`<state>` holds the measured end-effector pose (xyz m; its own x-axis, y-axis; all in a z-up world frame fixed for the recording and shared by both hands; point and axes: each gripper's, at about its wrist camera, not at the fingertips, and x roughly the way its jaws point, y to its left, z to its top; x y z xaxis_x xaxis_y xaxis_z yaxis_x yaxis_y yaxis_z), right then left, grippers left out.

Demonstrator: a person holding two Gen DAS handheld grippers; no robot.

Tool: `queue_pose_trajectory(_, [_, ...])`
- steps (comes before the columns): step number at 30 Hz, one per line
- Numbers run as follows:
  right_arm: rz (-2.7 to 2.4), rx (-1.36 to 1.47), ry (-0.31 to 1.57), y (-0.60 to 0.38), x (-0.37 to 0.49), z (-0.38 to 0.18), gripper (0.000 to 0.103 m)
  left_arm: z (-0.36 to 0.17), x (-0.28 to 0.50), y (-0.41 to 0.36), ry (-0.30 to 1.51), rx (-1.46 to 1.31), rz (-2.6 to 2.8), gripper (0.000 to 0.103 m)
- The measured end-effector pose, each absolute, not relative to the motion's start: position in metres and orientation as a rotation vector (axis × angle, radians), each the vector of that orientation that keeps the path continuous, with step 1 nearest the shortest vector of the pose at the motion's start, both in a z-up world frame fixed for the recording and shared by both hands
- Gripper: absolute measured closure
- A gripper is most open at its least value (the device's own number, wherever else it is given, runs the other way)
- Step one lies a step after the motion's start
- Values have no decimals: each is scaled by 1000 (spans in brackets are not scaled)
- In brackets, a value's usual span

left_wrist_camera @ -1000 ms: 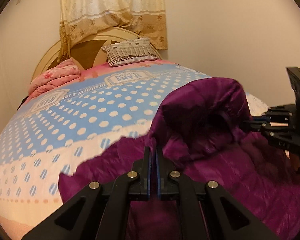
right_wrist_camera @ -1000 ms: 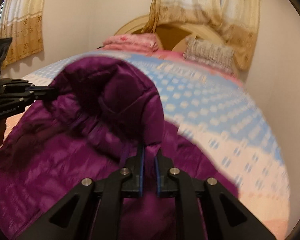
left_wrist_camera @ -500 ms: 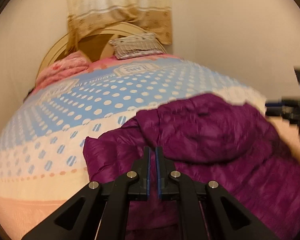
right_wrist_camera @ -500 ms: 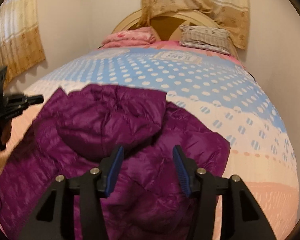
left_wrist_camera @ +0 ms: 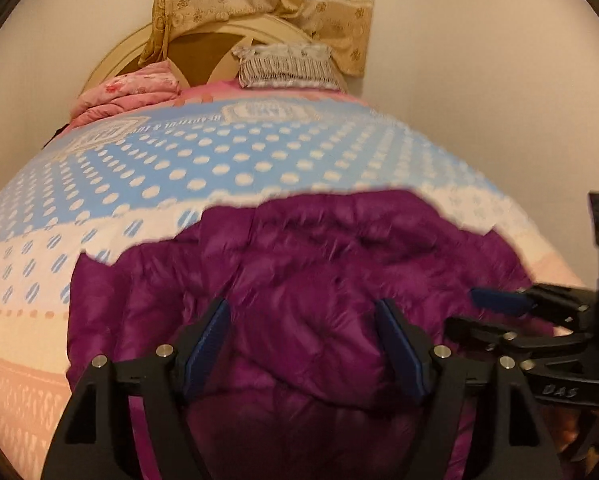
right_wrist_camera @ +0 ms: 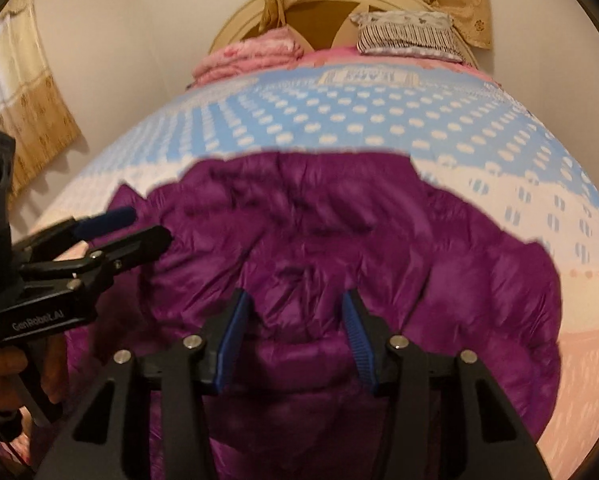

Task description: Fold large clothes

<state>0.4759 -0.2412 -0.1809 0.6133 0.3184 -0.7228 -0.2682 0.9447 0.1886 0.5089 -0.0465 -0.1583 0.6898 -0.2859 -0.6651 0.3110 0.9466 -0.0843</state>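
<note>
You are holding both tools over the purple jacket (left_wrist_camera: 319, 288), which is lying on the bed (left_wrist_camera: 219, 168) in the lower half of both frames, on the dotted bedspread's near end.

Left tool (left_wrist_camera: 303, 344): its jaws are opening and standing wide; the pads are gripping nothing, with a puffed fold of jacket showing in the gap between them. Right tool (right_wrist_camera: 295, 332): its jaws are standing about half open and pinching nothing; the jacket is lying directly ahead of and below them.

The governing relation: the jacket is spreading across the frame from left to right, so its long axis is running crosswise to both tools, which are pointing toward the headboard (left_wrist_camera: 203, 40) at the top of the frame. The two tools are sitting side by side near the jacket's near edge; neither is clearly nearer. The jacket's far edge is lying toward the top of the frame, away from both.

The near hem is cut off behind the tool bodies. Sleeves and hood are hard to separate in the blurred folds.
</note>
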Motion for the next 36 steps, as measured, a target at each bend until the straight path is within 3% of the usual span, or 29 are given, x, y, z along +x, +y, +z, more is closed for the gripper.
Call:
queue_pose_trajectory(11, [315,44,813,-240,469,-206,52,-204,517,-33,805,-44,-335,18])
queue_pose_trajectory(36, [293,6,832,-232,470,-209,51,-209,519,-36,831,-31,-329,12])
